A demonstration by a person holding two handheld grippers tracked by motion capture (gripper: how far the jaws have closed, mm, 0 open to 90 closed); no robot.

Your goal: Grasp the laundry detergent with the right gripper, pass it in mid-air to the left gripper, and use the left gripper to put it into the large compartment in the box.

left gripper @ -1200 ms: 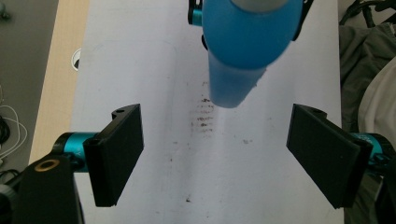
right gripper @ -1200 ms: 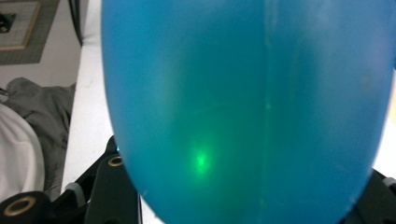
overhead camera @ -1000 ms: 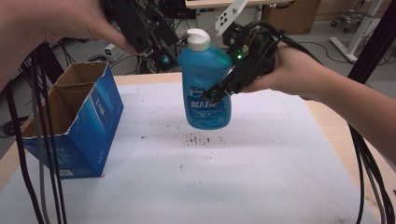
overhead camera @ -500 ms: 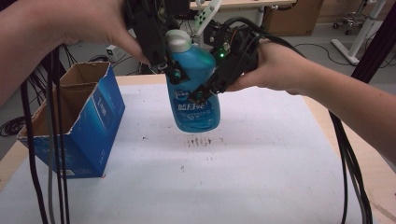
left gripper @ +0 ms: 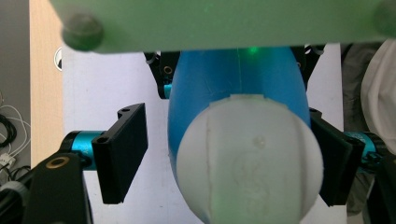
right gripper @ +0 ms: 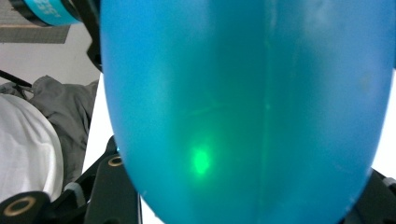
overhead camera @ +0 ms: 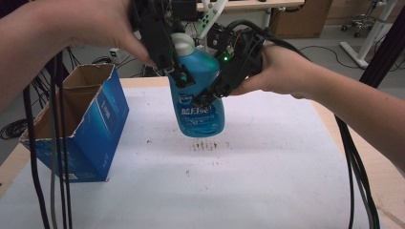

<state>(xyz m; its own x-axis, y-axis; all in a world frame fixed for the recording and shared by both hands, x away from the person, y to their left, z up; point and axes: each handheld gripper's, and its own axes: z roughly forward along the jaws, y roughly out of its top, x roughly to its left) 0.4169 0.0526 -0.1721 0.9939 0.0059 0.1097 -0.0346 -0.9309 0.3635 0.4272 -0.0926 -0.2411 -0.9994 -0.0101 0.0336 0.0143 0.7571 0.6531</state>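
Take the box (overhead camera: 79,126) as your landmark; it stands on the sheet (overhead camera: 267,162) at the table's (overhead camera: 334,125) left edge, open top up; your bottle (overhead camera: 198,90) hangs above the sheet, right of the box and apart from it; your left gripper (overhead camera: 184,78) straddles the bottle's top on the box's side; your right gripper (overhead camera: 203,98) meets the bottle from the far side.

The blue bottle (overhead camera: 199,98), carried in the right gripper (overhead camera: 210,93), has moved leftward across the high view, towards the cardboard box (overhead camera: 79,126); the left gripper (overhead camera: 176,71) has come down over its white cap (overhead camera: 183,44); its jaws have just been closing about the bottle's neck, one pad still apart.
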